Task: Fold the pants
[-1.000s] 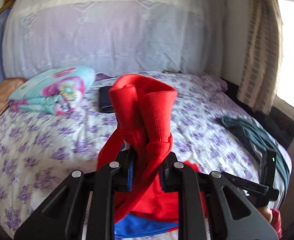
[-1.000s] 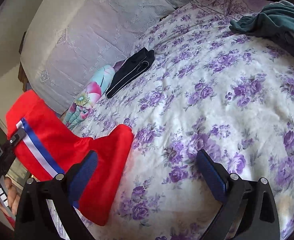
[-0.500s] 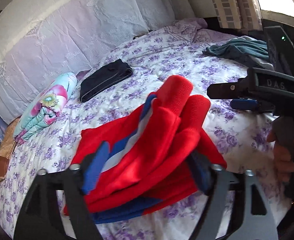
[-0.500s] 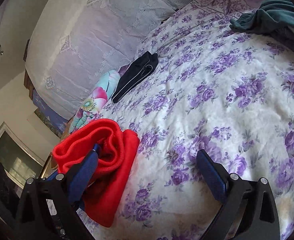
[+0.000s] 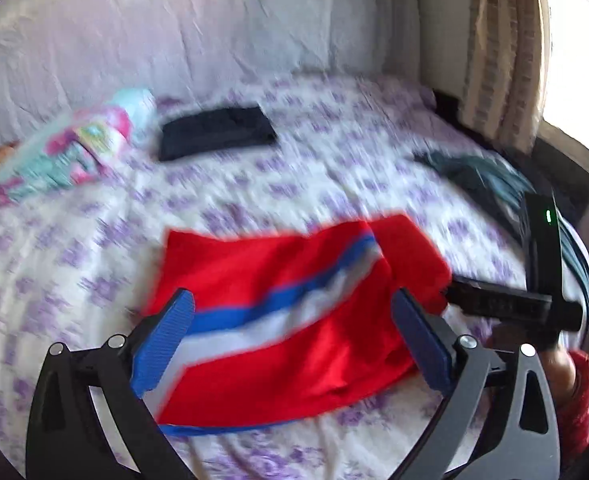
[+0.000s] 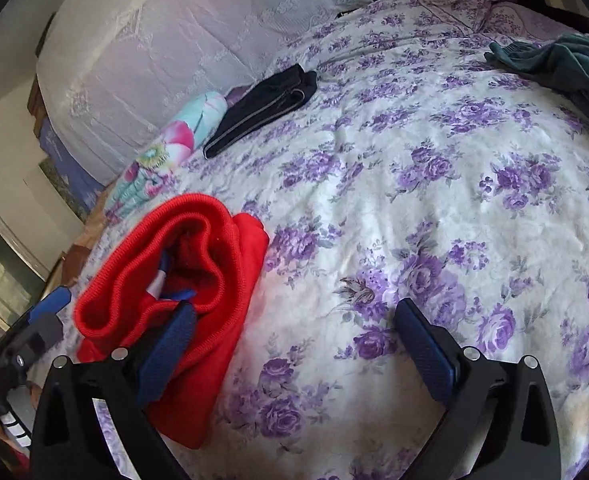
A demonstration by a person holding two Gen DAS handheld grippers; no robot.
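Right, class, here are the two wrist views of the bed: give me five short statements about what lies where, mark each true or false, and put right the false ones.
1. The red pants with a blue and white stripe lie on the floral purple bedsheet. True.
2. The left tool is clamped on the red pants. False: its jaws are opening, the pads off the cloth.
3. A folded black garment lies beside a floral turquoise and pink bundle. True.
4. The right tool holds the dark green garment. False: it is open and empty; that garment lies far off at the bed's edge.
5. The black garment is stacked on the red pants. False: they lie apart.
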